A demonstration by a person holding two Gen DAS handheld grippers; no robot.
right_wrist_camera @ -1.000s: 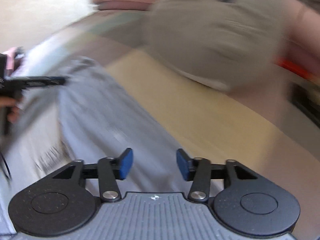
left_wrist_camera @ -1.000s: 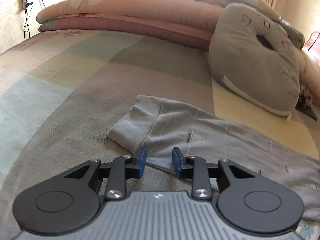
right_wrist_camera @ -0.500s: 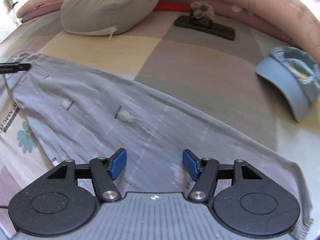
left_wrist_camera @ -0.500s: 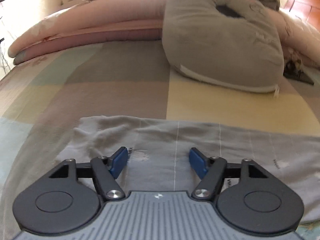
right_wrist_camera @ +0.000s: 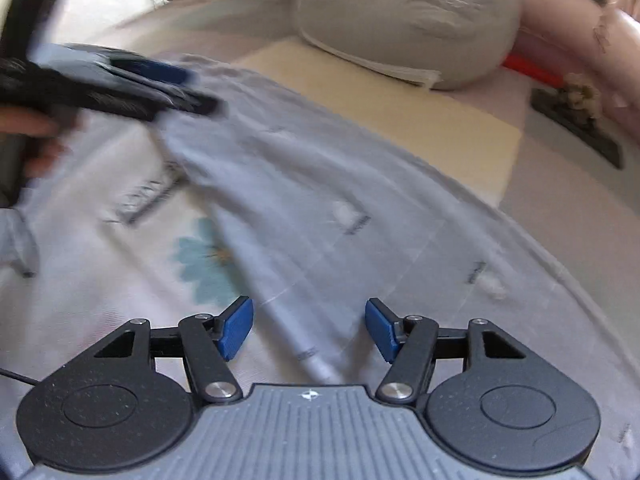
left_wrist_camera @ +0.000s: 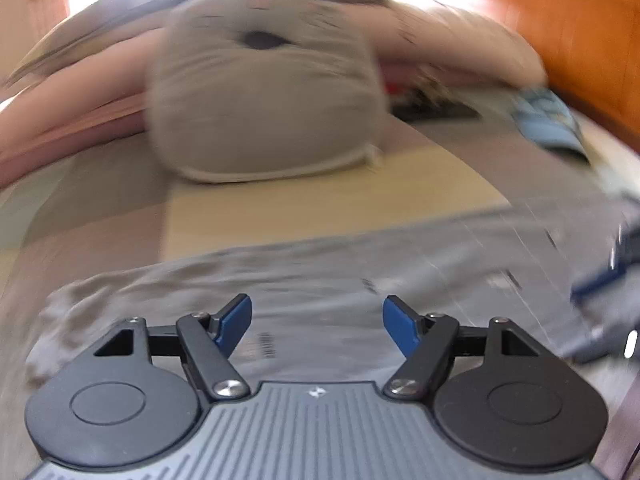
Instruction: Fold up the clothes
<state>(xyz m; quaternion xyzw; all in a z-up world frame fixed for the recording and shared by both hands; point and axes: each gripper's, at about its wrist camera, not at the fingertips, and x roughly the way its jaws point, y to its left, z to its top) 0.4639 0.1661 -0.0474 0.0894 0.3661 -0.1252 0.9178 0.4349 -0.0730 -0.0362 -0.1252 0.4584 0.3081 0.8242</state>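
Note:
A light grey garment (right_wrist_camera: 312,200) with thin white lines, a blue flower print (right_wrist_camera: 204,264) and dark lettering lies spread on the bed. In the left wrist view the same grey garment (left_wrist_camera: 340,272) stretches across the frame, blurred. My left gripper (left_wrist_camera: 317,326) hovers open just above it, nothing between its blue pads. My right gripper (right_wrist_camera: 309,328) is open too, low over a fold ridge in the cloth. The left gripper (right_wrist_camera: 152,80) also shows blurred at the upper left of the right wrist view, over the garment's far edge, held by a hand (right_wrist_camera: 28,136).
A grey-beige cushion (left_wrist_camera: 260,108) sits behind the garment on the patchwork bedspread (left_wrist_camera: 320,196). Pink folded quilts (left_wrist_camera: 80,100) line the back. A blue cap (left_wrist_camera: 548,120) and a dark flat object (right_wrist_camera: 580,128) lie to the right, near a wooden headboard (left_wrist_camera: 580,40).
Both views have swung; the left view is now motion-blurred. The left gripper's jaws have opened wider. The right gripper has moved left along the garment to the flower print, with the left gripper now nearer.

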